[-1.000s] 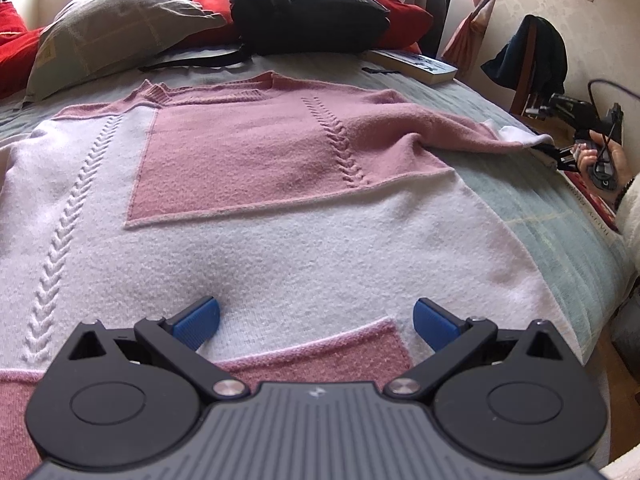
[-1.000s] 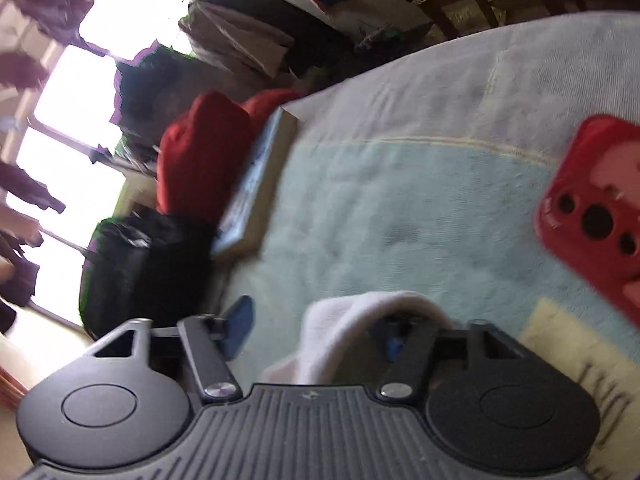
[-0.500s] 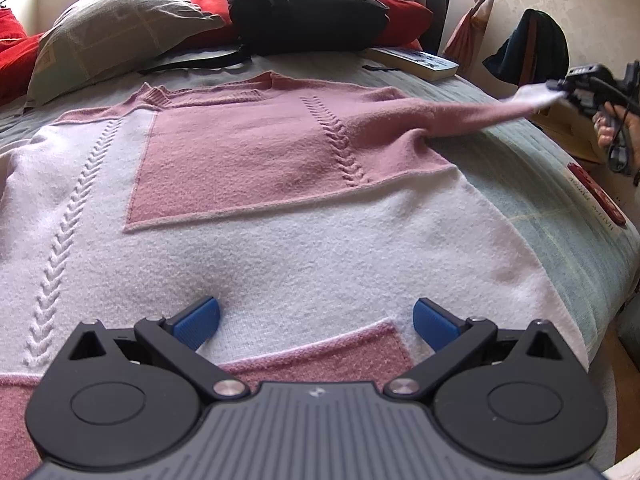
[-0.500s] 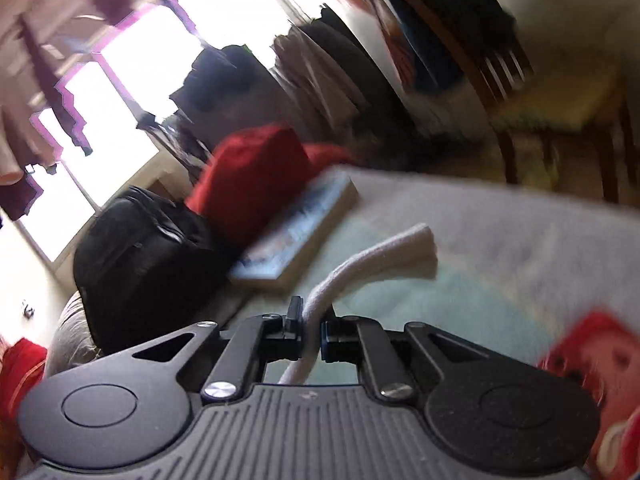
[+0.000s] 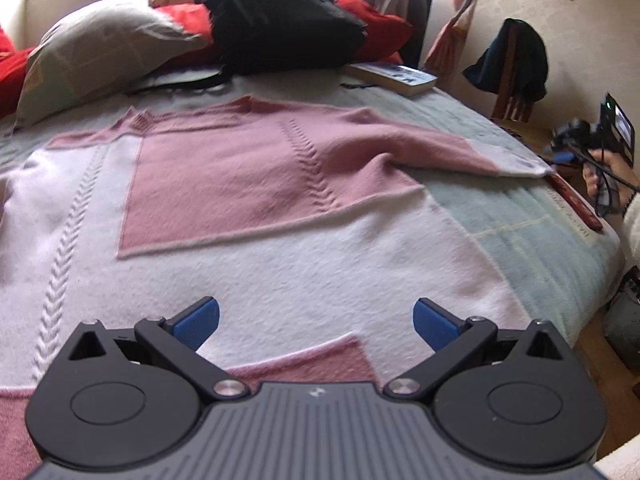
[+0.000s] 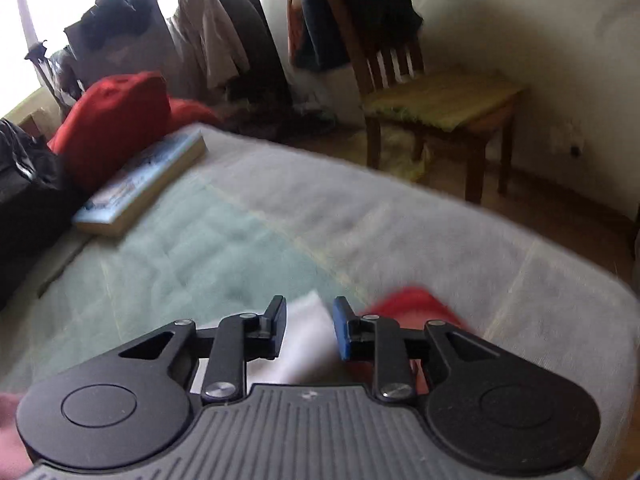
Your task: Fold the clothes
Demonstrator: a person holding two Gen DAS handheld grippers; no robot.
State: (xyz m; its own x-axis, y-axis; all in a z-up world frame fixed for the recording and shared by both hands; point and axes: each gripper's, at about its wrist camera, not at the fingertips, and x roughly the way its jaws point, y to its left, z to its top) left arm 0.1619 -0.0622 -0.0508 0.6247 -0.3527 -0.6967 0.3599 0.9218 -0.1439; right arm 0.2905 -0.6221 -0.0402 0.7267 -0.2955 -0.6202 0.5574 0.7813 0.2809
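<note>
we see the pink and white sweater [image 5: 248,184] flat on the bed [image 5: 520,208], sleeve cuff [image 6: 306,332] at 3 o'clock between our right gripper [image 6: 308,326]'s opening, untouching jaws; left gripper [image 5: 316,320] gapes wide, empty.

The bed [image 5: 520,216] carries a spread pink-and-white sweater [image 5: 248,184], book [image 5: 396,76], backpack [image 5: 280,16], pillows [image 5: 92,52] and red case [image 5: 576,204].

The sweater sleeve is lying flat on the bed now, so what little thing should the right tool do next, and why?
Probably pinch the white cuff again and carry the sleeve across the sweater. The right tool is opening, and the cuff seems to lie loose under its pads. The sleeve is stretched out towards the bed edge, unfolded.
</note>
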